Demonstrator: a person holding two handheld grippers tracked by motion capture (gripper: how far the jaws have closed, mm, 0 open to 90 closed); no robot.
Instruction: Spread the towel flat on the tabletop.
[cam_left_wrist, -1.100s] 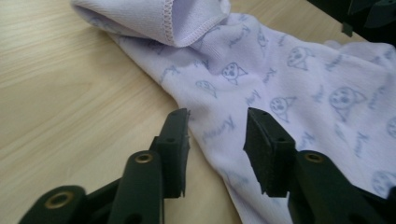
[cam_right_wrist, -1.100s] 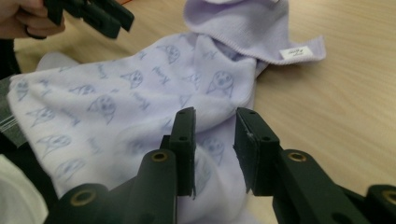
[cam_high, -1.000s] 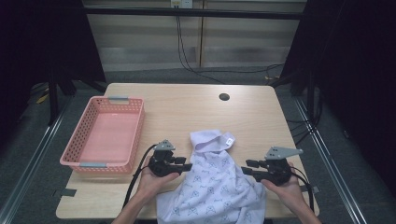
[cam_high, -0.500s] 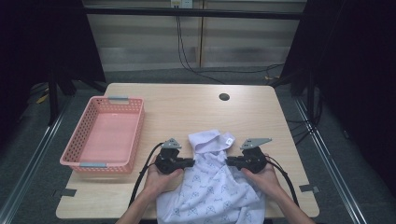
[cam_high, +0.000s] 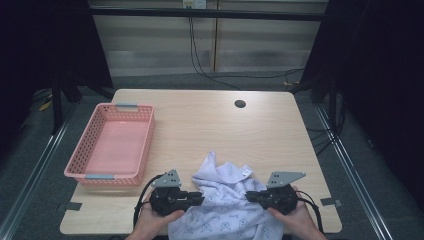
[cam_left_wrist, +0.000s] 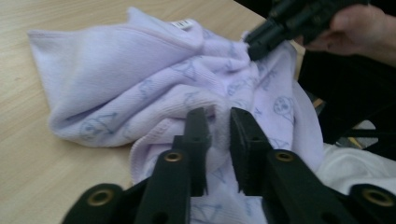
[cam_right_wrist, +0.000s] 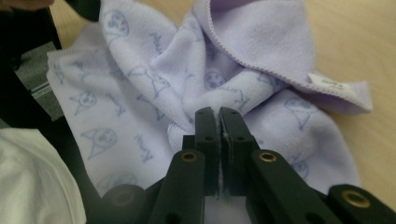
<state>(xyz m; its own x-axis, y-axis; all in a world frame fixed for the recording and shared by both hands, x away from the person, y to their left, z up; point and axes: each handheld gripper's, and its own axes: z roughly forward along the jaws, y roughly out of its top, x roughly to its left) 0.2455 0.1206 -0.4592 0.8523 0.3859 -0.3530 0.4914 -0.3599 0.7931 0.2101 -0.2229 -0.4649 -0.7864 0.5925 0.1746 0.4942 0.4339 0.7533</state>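
At the near edge of the table (cam_high: 210, 125) lies a soft purple towel (cam_high: 225, 200), all bunched up, partly hanging off toward me. My right tongs (cam_right_wrist: 218, 122) are pinched tight on a fold of it. My left tongs (cam_left_wrist: 218, 122) are a little bit open around another fold, not squeezing. If I pull now, I think the left side could slip out and the towel could slide off the table. The pink basket (cam_high: 82, 155) has nothing in it.
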